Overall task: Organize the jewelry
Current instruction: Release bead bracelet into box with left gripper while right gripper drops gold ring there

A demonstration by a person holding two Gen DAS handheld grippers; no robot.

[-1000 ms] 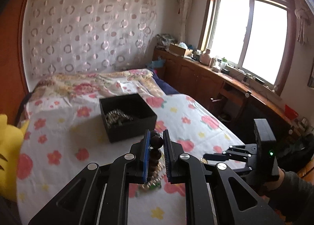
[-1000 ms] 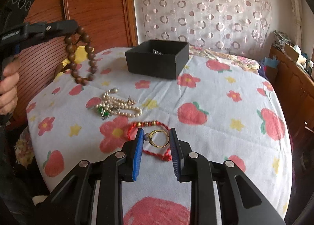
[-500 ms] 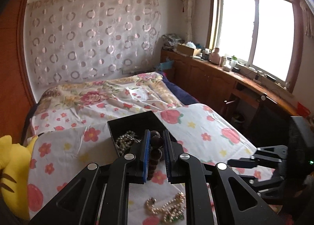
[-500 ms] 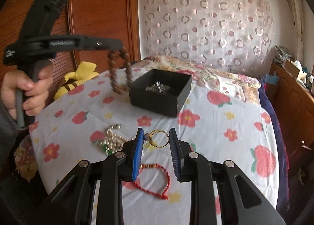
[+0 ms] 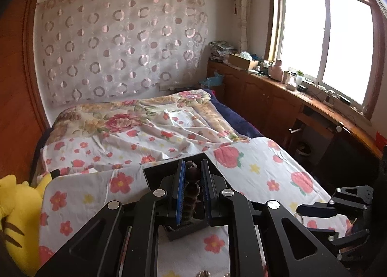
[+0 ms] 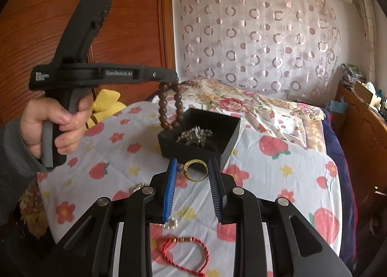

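My left gripper (image 5: pixel 192 168) is shut on a brown wooden bead bracelet (image 6: pixel 169 105), which hangs over the near left corner of the open black box (image 6: pixel 229 141). The box holds silver jewelry (image 6: pixel 196 133). In the left wrist view the beads (image 5: pixel 192 187) sit between the blue pads, with the box (image 5: pixel 154 175) right below. My right gripper (image 6: pixel 193 168) is shut on a gold ring (image 6: pixel 196 170) and holds it just in front of the box. A red string bracelet (image 6: pixel 186 250) and pearls (image 6: pixel 171 223) lie on the flowered sheet.
A yellow plush toy (image 5: pixel 17 206) lies at the bed's left edge beside a wooden wardrobe (image 6: pixel 48 11). A wooden counter (image 5: pixel 290 98) with clutter runs under the window on the right. A rumpled floral quilt (image 5: pixel 145 122) lies behind the box.
My left gripper has carried the bead bracelet forward until it hangs over the box. My right gripper has lifted the gold ring off the sheet and moved it toward the box.
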